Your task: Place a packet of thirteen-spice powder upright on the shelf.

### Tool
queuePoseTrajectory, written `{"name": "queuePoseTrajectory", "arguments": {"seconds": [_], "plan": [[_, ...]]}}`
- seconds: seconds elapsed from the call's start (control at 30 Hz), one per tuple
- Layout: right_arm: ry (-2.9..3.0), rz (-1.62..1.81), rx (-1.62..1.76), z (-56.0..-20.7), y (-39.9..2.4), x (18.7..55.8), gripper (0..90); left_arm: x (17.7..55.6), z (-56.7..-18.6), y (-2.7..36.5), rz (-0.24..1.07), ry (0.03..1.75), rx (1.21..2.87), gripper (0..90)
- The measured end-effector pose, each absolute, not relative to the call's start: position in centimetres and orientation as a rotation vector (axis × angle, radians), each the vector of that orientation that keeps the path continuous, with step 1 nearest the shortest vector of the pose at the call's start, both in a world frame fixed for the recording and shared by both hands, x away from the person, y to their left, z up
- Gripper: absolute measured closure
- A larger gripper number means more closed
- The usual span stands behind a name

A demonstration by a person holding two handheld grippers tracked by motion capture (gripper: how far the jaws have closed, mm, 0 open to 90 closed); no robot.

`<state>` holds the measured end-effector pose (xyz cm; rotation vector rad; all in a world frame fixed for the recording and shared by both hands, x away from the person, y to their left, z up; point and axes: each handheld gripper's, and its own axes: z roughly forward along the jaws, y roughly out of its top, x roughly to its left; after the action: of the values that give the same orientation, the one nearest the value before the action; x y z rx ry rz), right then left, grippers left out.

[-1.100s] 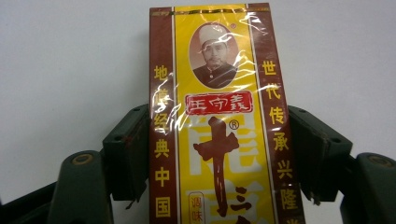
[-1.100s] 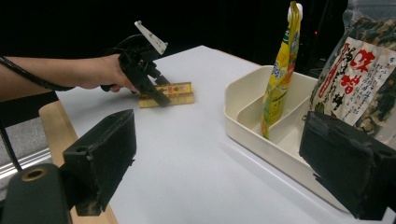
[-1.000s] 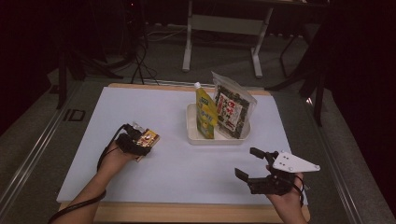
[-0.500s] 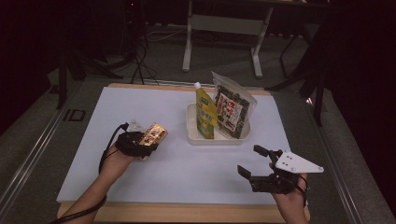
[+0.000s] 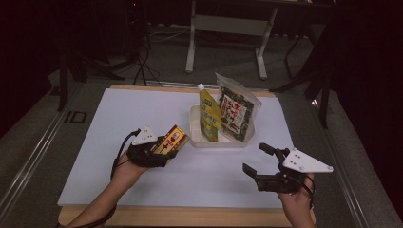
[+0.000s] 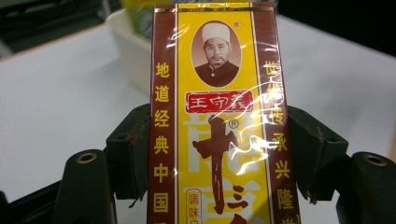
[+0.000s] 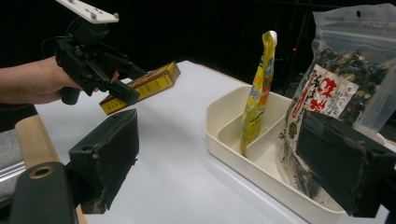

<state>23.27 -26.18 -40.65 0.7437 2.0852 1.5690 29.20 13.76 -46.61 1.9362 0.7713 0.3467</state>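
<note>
On the left, the left gripper (image 5: 159, 151) holds the red-and-yellow seasoning box (image 5: 170, 139) clamped between its jaws, above the table (image 5: 119, 118) just left of the white tray (image 5: 196, 128). On the right, the right gripper (image 5: 260, 161) hovers, jaws apart with nothing between them.

Glossy film-wrapped box (image 6: 217, 126), matt tongs (image 6: 217, 154)

Dim lab or studio: white-topped table (image 5: 142, 114), cables on floor (image 5: 142, 61), equipment stand (image 5: 228, 28).
</note>
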Motion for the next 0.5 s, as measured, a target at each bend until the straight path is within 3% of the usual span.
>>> {"name": "queuePoseTrajectory", "arguments": {"seconds": [0.5], "plan": [[2.093, 1.536, 0.746, -39.9, -23.2, 23.3, 11.0, 26.8, -46.0, 10.9, 0.269, 0.619, 1.825, 31.8]]}}
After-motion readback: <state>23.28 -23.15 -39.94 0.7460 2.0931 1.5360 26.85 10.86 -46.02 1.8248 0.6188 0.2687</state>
